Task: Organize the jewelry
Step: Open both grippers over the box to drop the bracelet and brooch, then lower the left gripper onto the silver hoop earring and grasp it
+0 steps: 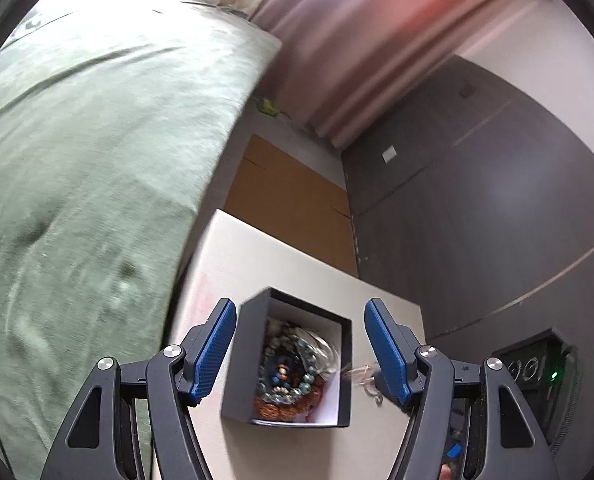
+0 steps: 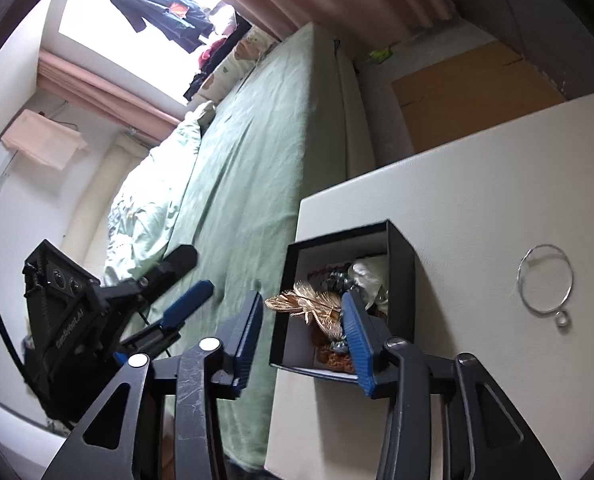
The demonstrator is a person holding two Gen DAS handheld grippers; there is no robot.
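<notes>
Both grippers, left [image 1: 299, 350] and right [image 2: 303, 334], are gaping wide; right finger is hiding part of the gold leaf brooch [image 2: 303, 304] in the black square box [image 2: 401, 276].

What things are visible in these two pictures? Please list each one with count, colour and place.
jewelry box: one, black, open, on the white table.
beaded bracelets: several, blue-grey and orange-brown, inside the box.
gold leaf ornament: one, gold, at the box's top.
silver hoop: one, silver with a small ring, on the table right of the box.
white table: one, beside the bed.
bed: one, green cover.
cardboard: one, brown, on the floor.
curtain: pink.
left gripper: black, blue pads, open.
right gripper: same, open.
</notes>
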